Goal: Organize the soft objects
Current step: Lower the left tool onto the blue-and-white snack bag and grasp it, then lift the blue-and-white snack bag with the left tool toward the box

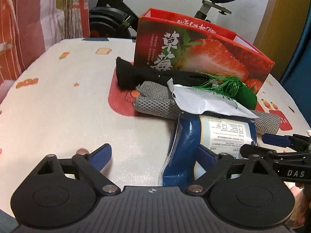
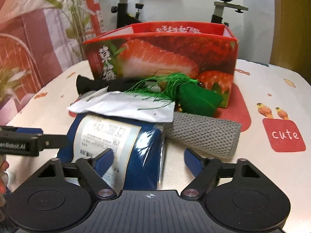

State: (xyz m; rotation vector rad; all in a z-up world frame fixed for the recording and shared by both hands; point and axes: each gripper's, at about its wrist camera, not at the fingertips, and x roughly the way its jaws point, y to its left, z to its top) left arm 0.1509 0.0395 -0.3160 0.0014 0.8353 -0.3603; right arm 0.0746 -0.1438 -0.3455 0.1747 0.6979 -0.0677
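My left gripper (image 1: 153,158) and right gripper (image 2: 148,160) both stand with fingers spread, gripping nothing, the blue packet (image 2: 124,147) lying on the table (image 1: 58,101) between them. Behind it lie a white pouch (image 2: 124,106), grey knitted cloth (image 2: 206,136), black fabric (image 1: 136,75) and green tasselled piece (image 2: 196,99), against the open strawberry box (image 2: 165,56).

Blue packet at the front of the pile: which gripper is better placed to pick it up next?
Probably the right gripper: it is open and the blue packet's edge lies between its fingers. The left gripper, also open, mostly frames bare table, with the packet at its right finger.
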